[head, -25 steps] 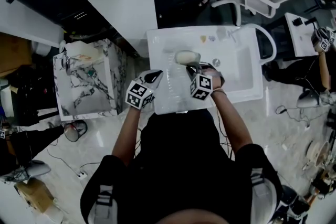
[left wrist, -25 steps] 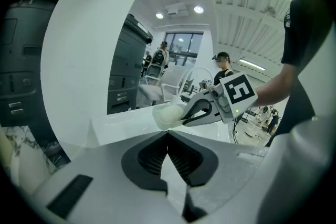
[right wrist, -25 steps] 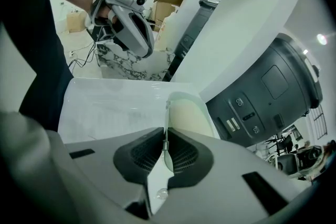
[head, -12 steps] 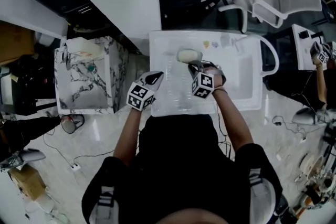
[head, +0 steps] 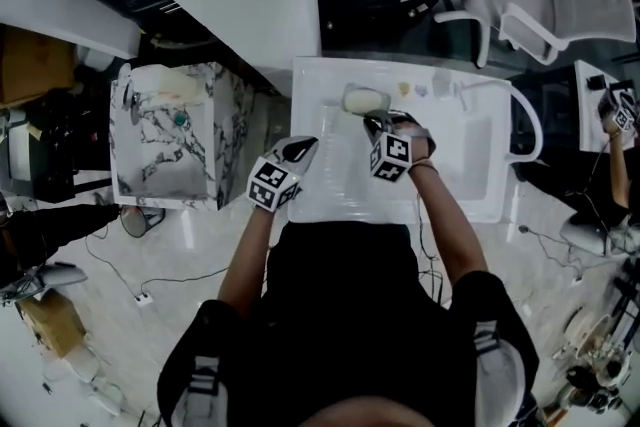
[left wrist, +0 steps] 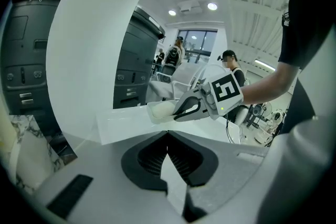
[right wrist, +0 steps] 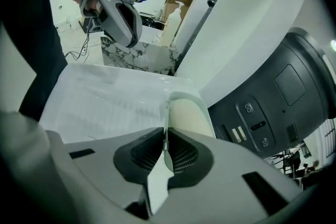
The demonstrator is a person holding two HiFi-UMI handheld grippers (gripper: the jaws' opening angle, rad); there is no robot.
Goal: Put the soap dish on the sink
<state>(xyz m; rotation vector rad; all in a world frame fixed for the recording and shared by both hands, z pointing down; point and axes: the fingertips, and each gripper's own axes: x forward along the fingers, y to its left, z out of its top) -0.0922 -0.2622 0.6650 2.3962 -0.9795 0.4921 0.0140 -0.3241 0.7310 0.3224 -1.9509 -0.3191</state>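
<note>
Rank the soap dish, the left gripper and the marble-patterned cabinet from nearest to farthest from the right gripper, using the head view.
1. Soap dish: clamped in the right gripper, near the back of the sink.
2. Left gripper: to its left, at the sink's left edge.
3. Marble-patterned cabinet: farthest, left of the sink.

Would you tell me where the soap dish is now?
In the head view the soap dish is at the rear edge of the sink, left of the basin, its rim pinched by the right gripper.
</note>
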